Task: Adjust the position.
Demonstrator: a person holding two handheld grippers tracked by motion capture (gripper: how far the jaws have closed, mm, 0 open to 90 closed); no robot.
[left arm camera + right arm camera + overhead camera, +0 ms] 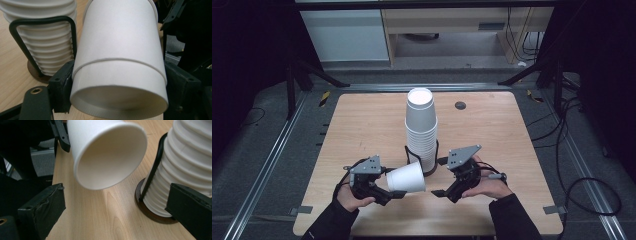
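Observation:
A tall stack of upturned white paper cups (421, 127) stands in a black wire holder (432, 169) at the table's middle. My left gripper (398, 184) is shut on a single white cup (407, 178), held on its side just left of the stack's foot, mouth pointing right. In the left gripper view the cup (117, 50) sits base-first between both pads (62, 86), with the stack (42, 32) behind at left. My right gripper (443, 192) is open, a short way right of the cup's mouth. The right gripper view looks into that mouth (110, 157), with the stack (185, 165) at right.
The wooden table (362, 125) has a small dark round plug (460, 105) at the back right. Bare wood lies to the left, right and behind the stack. Metal rails and cables (572, 150) run along the floor on both sides.

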